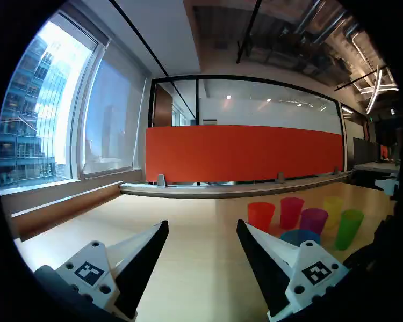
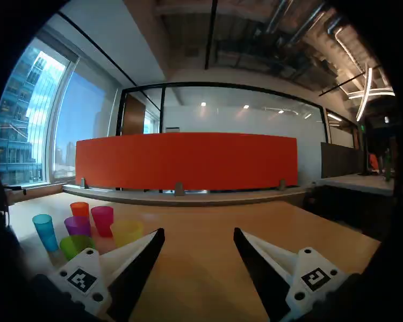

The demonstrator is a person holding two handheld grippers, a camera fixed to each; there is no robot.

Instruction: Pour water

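Right now both pairs of tongs are held over the pale wooden counter (image 1: 164,209), each with its jaws spread wide and nothing between them. Ahead of the left tongs (image 1: 201,222), off to the right of their right-hand finger, six plastic cups stand upright in a tight group on the counter. An orange cup (image 1: 261,216), a pink cup (image 1: 291,212) and a yellow cup (image 1: 333,206) stand at the back. A purple cup (image 1: 314,220) and a green cup (image 1: 349,228) are nearer, and a blue cup (image 1: 300,236) is nearest, partly hidden behind that finger. In the right gripper view the right tongs (image 2: 199,231) point along the counter, and the same group sits left of their left-hand finger, the blue cup at its far left. Whether any cup holds water cannot be told. An orange partition (image 1: 244,153) runs along the counter's far edge, with a large window (image 1: 35,118) to the left.
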